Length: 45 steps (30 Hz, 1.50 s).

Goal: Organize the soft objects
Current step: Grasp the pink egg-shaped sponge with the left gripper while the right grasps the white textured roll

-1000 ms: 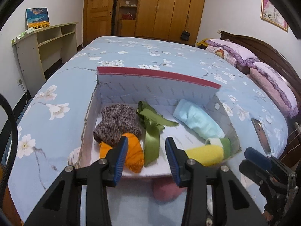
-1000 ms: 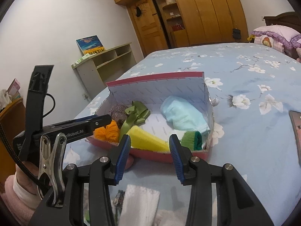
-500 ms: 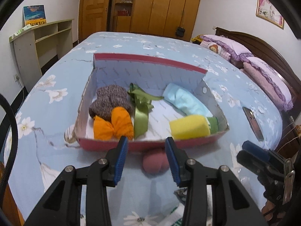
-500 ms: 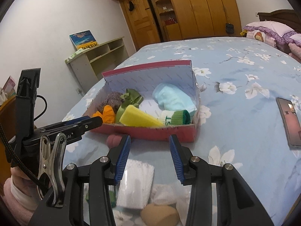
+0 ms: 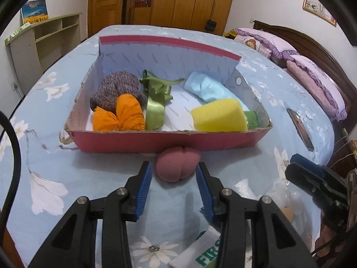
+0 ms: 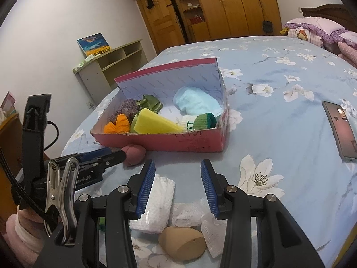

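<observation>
A pink cardboard box (image 5: 169, 139) on the bed holds a knitted grey-brown piece (image 5: 116, 91), an orange cloth (image 5: 120, 116), a green ribbon (image 5: 156, 98), a light blue cloth (image 5: 207, 87), a yellow sponge (image 5: 219, 115) and a green-cuffed sock (image 5: 251, 118). A dusty-pink round sponge (image 5: 177, 166) lies against the box front. My left gripper (image 5: 173, 169) is open, its tips on either side of that sponge's near end without squeezing it. My right gripper (image 6: 177, 165) is open and empty above a white packet (image 6: 156, 203), white mesh (image 6: 191, 212) and a tan sponge (image 6: 183, 243).
A phone (image 6: 341, 129) lies on the blue flowered bedspread (image 6: 279, 102) right of the box. Pillows (image 5: 316, 82) and a wooden headboard are at the far right. A low shelf unit (image 5: 44, 42) stands by the left wall, wardrobes behind.
Both grippers have drawn back from over the box and sunk toward the bed. The pink sponge has come between the left tips; the loose items have come into view under the right gripper.
</observation>
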### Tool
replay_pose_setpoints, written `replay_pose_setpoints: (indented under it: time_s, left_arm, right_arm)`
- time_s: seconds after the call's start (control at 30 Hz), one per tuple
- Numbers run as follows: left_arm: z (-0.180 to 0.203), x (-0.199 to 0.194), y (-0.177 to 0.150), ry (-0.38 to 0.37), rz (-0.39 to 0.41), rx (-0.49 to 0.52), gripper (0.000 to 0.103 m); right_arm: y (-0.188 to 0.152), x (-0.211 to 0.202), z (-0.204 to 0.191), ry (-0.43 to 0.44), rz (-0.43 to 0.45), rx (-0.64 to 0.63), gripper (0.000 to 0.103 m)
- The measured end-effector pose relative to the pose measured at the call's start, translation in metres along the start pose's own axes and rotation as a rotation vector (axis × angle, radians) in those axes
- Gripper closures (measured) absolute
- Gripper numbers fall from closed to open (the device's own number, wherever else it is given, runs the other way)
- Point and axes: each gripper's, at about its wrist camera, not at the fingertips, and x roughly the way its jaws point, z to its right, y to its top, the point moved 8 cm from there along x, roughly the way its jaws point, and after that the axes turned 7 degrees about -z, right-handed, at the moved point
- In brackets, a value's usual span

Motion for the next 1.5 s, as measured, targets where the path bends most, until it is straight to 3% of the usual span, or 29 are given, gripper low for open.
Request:
replay_pose_setpoints:
  time_s: [0.2,0.6,0.8,1.0,1.17,1.37,1.5]
  left_arm:
    - [0.005,0.014,0.001,0.001,-0.02,-0.006,0.059]
    - [0.005,0.029,0.008,0.075,-0.017,-0.007,0.05]
    - [0.009,0.033,0.009,0.097,-0.02,0.007,0.053]
    - [0.005,0.017,0.006,0.078,0.006,0.005,0.055]
    - [-0.006,-0.006,0.002,0.079,0.044,-0.005,0.055]
    - [-0.024,-0.025,-0.006,0.094,0.075,-0.039,0.055]
    - [-0.032,-0.03,-0.014,0.092,0.078,-0.053,0.055]
  right_arm:
    - [-0.003,0.005,0.002,0.014,-0.012,0.006,0.059]
    - [-0.009,0.013,0.008,0.035,-0.034,0.024,0.059]
    - [-0.009,0.015,0.008,0.033,-0.041,0.027,0.059]
    - [-0.009,0.013,0.007,0.032,-0.043,0.033,0.059]
    - [-0.01,0.01,-0.006,0.094,-0.059,0.032,0.059]
    - [-0.026,0.02,-0.029,0.112,-0.143,-0.014,0.059]
    - [-0.032,0.024,-0.029,0.081,-0.163,-0.029,0.059]
